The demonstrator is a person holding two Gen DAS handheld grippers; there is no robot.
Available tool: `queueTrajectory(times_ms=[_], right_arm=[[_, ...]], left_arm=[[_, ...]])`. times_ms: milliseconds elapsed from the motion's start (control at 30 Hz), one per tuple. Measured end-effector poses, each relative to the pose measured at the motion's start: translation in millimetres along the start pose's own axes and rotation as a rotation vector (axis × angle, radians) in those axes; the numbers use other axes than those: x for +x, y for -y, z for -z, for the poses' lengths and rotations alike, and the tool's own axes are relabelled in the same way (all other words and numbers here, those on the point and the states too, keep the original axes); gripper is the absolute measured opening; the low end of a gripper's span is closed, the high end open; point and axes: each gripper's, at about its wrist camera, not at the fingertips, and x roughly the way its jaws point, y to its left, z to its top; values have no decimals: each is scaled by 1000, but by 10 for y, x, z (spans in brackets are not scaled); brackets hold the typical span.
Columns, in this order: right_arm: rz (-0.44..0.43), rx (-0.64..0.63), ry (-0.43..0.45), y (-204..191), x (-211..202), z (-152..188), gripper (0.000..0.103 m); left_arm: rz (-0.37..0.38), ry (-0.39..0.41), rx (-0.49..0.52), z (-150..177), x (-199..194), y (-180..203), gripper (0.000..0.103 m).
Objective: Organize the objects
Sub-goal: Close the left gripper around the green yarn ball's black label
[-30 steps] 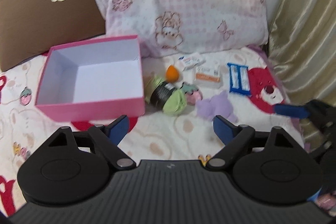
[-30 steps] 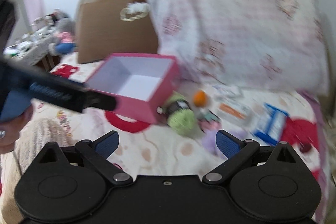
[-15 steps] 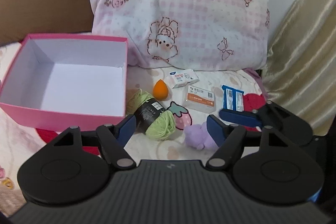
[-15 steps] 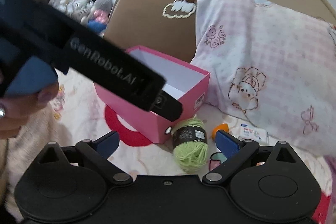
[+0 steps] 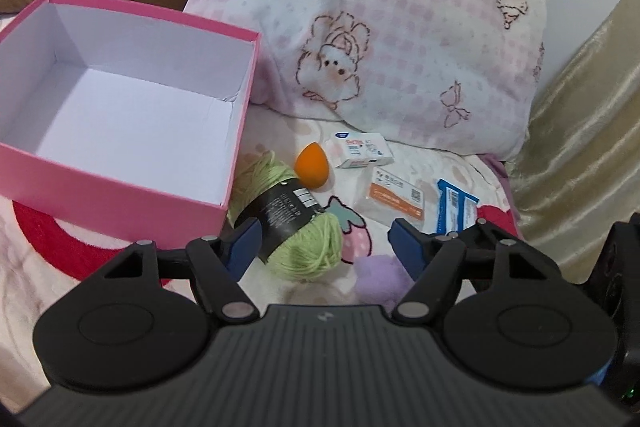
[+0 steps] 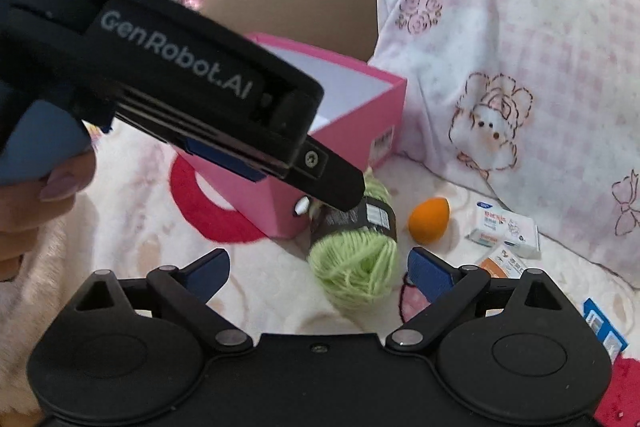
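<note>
A green yarn ball (image 5: 308, 247) with a black label lies beside the open pink box (image 5: 120, 203). My left gripper (image 5: 325, 247) is open around it: the left pad sits at the label, the right pad stands clear of the wool. In the right wrist view that left gripper (image 6: 344, 193) slants down from the upper left, its tip at the labelled end of the yarn ball (image 6: 356, 267). My right gripper (image 6: 318, 267) is open, low over the blanket, with the wool showing between its fingers. An orange sponge (image 5: 312, 167), a small white box (image 5: 362, 149), an orange-and-white packet (image 5: 396, 193) and a blue packet (image 5: 456, 207) lie behind.
A purple fluffy piece (image 5: 376, 275) lies by the left gripper's right finger. A pink checked pillow (image 5: 380, 27) and a brown pillow (image 6: 288, 7) stand behind the items, with a gold curtain (image 5: 592, 147) on the right. A hand (image 6: 40, 195) holds the left gripper.
Both grippers have come down and forward toward the yarn. The left jaws have narrowed. The left gripper has swung across the right wrist view until its tip reached the yarn.
</note>
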Motion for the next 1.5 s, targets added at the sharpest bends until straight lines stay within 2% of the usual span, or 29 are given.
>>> queueTrajectory(times_ms=[367,533,700,967,1100,1267,1400,1467,1500], right_arm=[[69,-13,-13,43,223,35,95],[77,-18,-36,86,365,50,92],[82,-93,-79,35,523,86,92],[89,-74,-83,109,648,94,92],[86,-38,-83,187,693,66,92],[105,-100,-105,153,767,65,90],[90,-109,-107,154,813,55,87],[82,-102,-101,164,830,46,79],[78,-97,-100,169,839,37,73]], left_arm=[[-18,34,-73,250,248,-223,65],[19,14,-143,317,360,-291,61],[23,41,-116,340,421,-291,51],[43,20,-161,355,520,-344,50],[29,22,-188,387,573,-386,50],[30,-19,-218,409,664,-444,51],[28,-21,-216,406,671,-423,51],[23,5,-219,416,654,-419,50],[27,23,-222,423,648,-424,46]])
